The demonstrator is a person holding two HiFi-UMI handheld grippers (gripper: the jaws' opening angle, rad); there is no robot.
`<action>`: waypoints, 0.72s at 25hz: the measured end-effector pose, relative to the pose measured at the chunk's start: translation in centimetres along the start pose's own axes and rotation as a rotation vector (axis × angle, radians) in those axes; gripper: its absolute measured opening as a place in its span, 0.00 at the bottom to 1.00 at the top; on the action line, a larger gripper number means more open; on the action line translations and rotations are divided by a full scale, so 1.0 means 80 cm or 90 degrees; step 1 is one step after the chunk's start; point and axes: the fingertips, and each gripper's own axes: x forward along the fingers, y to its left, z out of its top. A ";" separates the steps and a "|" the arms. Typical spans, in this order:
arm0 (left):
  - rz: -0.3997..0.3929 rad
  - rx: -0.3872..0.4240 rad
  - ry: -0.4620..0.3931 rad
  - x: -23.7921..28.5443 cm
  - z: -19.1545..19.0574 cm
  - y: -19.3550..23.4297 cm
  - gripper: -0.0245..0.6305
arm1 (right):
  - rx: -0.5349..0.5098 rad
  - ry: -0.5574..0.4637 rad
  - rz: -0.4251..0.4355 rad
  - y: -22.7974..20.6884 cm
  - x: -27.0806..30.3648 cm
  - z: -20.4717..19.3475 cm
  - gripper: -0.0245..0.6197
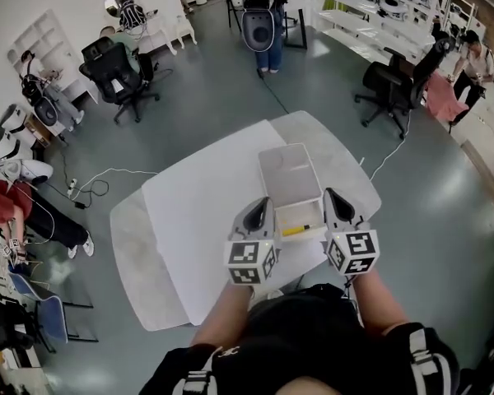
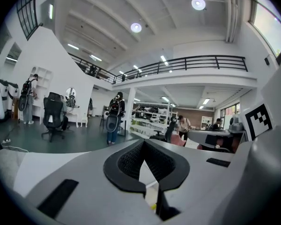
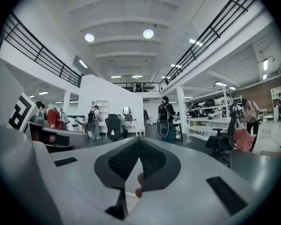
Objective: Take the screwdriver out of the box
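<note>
Box (image 1: 263, 176): white, open-topped, sat on the table (image 1: 198, 212).
Screwdriver (image 1: 296, 230): yellow, lay inside, across the box's near end.
Left gripper (image 1: 262, 209): jaws together, empty, beside the box's near-left corner.
Right gripper (image 1: 333, 201): jaws together, empty, near-right corner.
</note>
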 end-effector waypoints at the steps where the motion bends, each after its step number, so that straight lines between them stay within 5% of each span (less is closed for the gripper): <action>1: 0.006 -0.001 0.005 0.005 -0.004 0.005 0.04 | -0.003 0.006 0.008 -0.003 0.008 -0.003 0.06; 8: 0.074 -0.017 0.023 0.036 -0.014 0.033 0.05 | -0.039 0.050 0.089 -0.026 0.065 -0.017 0.06; 18: 0.152 -0.028 0.032 0.044 -0.017 0.053 0.04 | -0.158 0.181 0.310 0.000 0.106 -0.077 0.06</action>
